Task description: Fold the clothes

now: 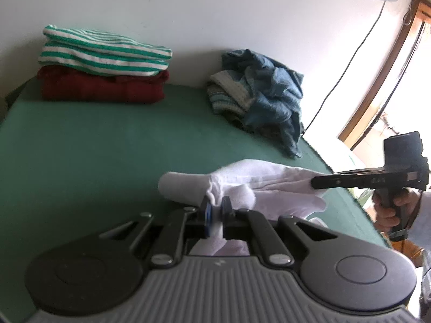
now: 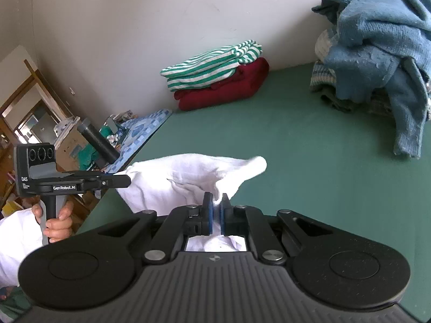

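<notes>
Both tools pinch the crumpled white cotton garment: left tool and right tool each clamp a bunched edge, the cloth stretched between them above the green worktop.

My left matte-black two-finger gripper, blue rubber pads, silver screws, ribbed grey housing; my right matte-black gripper alike; white "GenRobot.AI" lettering, "DAS" camera block; my white sleeve

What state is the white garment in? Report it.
Unfolded, lifted: the white garment hangs bunched between left gripper and right gripper, above the green table.
</notes>
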Available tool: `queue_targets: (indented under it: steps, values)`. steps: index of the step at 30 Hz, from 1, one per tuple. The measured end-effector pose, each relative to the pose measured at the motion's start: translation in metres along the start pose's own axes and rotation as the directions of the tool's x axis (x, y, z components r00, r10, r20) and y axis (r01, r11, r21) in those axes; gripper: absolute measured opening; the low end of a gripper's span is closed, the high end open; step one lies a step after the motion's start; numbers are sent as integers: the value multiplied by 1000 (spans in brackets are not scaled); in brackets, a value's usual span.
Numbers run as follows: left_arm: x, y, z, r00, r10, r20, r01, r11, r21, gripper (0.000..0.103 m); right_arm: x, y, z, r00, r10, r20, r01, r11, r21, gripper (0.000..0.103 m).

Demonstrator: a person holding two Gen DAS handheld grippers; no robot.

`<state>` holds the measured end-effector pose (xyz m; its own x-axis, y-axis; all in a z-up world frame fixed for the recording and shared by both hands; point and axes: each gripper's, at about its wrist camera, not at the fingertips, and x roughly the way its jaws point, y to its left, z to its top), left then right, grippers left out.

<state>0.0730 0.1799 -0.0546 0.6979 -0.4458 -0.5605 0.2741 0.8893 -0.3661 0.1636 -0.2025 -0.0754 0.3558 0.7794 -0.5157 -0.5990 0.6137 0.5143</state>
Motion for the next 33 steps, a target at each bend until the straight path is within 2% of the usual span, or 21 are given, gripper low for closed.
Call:
queue_targets:
  steps: [8, 14, 19, 28, 33]
  values:
    - [-10, -4, -4, 1000, 9, -1, -9, 1000, -7, 2, -8, 7, -7, 1000, 0, 3, 0, 1000, 2, 6]
    - [-24, -21, -9, 1000, 14, 2, -14, 999, 29, 2, -17, 13, -12, 1000, 0, 0, 0, 1000, -6, 6]
    - [-36, -35, -15, 999, 44, -5, -44, 996, 79, 2, -26, 19, -17, 1000, 7, 3, -7, 1000, -15, 6]
    - [-51, -51, -33, 998, 58, -19, -56, 994, 92, 2, -37, 31, -31, 1000, 15, -16, -16, 999, -39, 6]
    - [-59, -65, -48, 996, 80, -36, -75, 987, 143, 2, -40, 38, -40, 999, 12, -39, -15, 998, -67, 6]
